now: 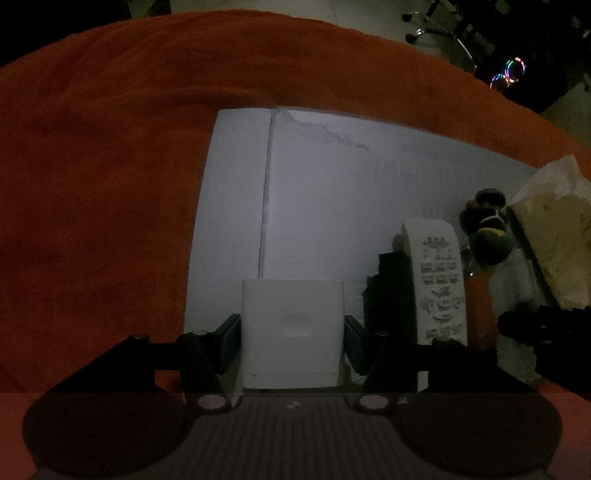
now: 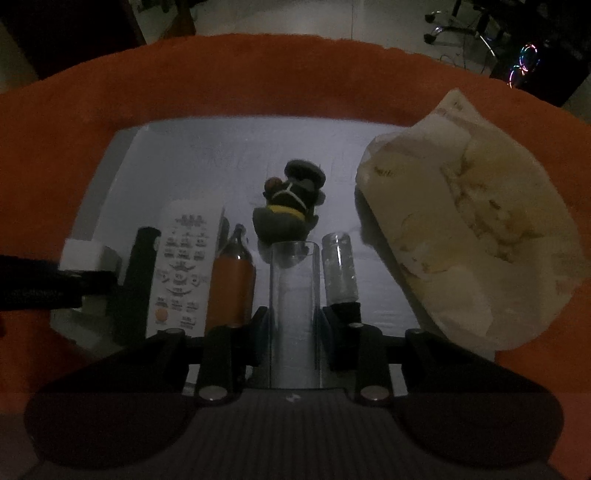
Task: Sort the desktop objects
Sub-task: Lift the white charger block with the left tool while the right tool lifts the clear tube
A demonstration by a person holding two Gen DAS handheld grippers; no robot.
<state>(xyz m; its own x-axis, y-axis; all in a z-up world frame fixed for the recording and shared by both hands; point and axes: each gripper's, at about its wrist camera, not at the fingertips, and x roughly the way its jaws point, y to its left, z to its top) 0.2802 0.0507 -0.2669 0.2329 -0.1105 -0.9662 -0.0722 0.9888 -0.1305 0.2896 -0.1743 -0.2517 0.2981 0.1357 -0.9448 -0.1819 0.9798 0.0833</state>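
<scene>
My left gripper (image 1: 291, 332) is shut on a white box (image 1: 291, 332) over the near-left part of the white board (image 1: 332, 184); the box also shows in the right wrist view (image 2: 81, 254). My right gripper (image 2: 293, 317) is shut on a clear plastic tube (image 2: 293, 295), held upright. On the board in a row lie a black bar (image 2: 138, 273), a white remote (image 2: 181, 266), an orange bottle (image 2: 231, 284) and a small clear bottle (image 2: 338, 269). A dark duck figure (image 2: 290, 206) stands behind them.
An orange cloth (image 1: 92, 166) covers the table under the white board (image 2: 207, 155). A crumpled cream paper bag (image 2: 469, 214) lies at the board's right side. Office chair legs (image 2: 454, 22) and a lit computer case (image 2: 524, 62) stand beyond the table.
</scene>
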